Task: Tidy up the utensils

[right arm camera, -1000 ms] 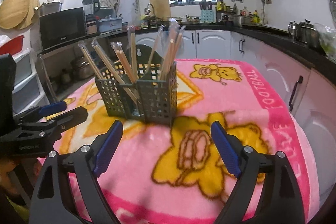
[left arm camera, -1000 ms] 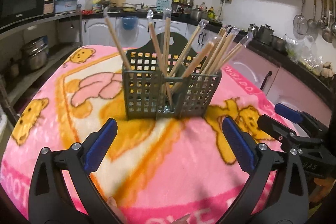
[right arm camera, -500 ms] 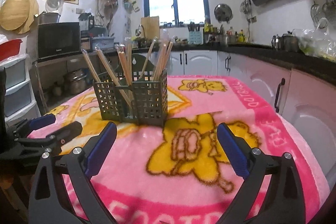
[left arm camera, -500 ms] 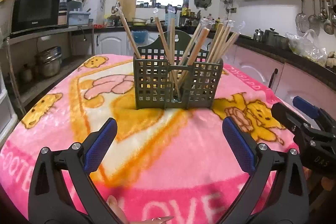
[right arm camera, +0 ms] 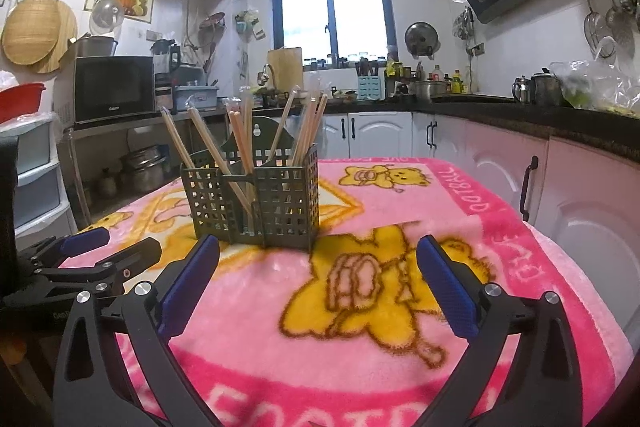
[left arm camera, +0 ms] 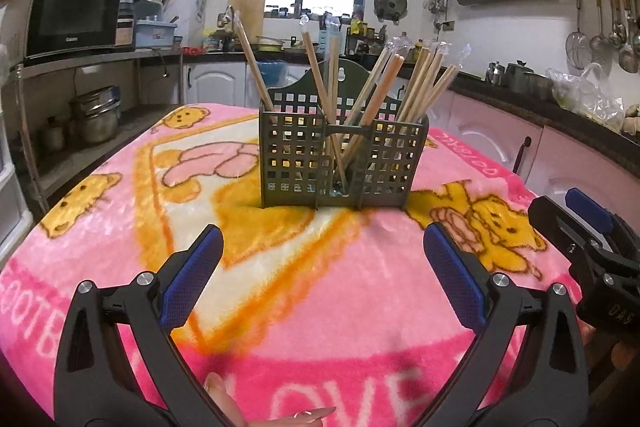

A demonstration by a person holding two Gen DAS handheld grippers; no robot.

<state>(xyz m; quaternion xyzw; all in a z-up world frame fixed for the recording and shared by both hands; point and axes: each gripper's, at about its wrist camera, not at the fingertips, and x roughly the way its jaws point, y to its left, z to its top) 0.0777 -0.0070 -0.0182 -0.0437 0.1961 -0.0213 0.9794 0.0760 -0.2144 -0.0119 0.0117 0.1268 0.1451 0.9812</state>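
A dark green grid caddy stands upright on the pink bear-print blanket. Several wooden chopsticks in clear sleeves lean out of its compartments. My left gripper hangs open in front of the caddy, well short of it, with nothing between its blue pads. My right gripper is also open and holds nothing, a little to the right of the caddy. Each gripper shows at the edge of the other's view, the right gripper and the left gripper.
The blanket covers a round table whose edge drops off on all sides. Kitchen counters with pink and white cabinets run behind and to the right. A shelf with a microwave and pots stands at the left.
Both grippers pulled back from the caddy and sank, and their views tilted up to show more of the room. The right gripper's jaws spread a little wider.
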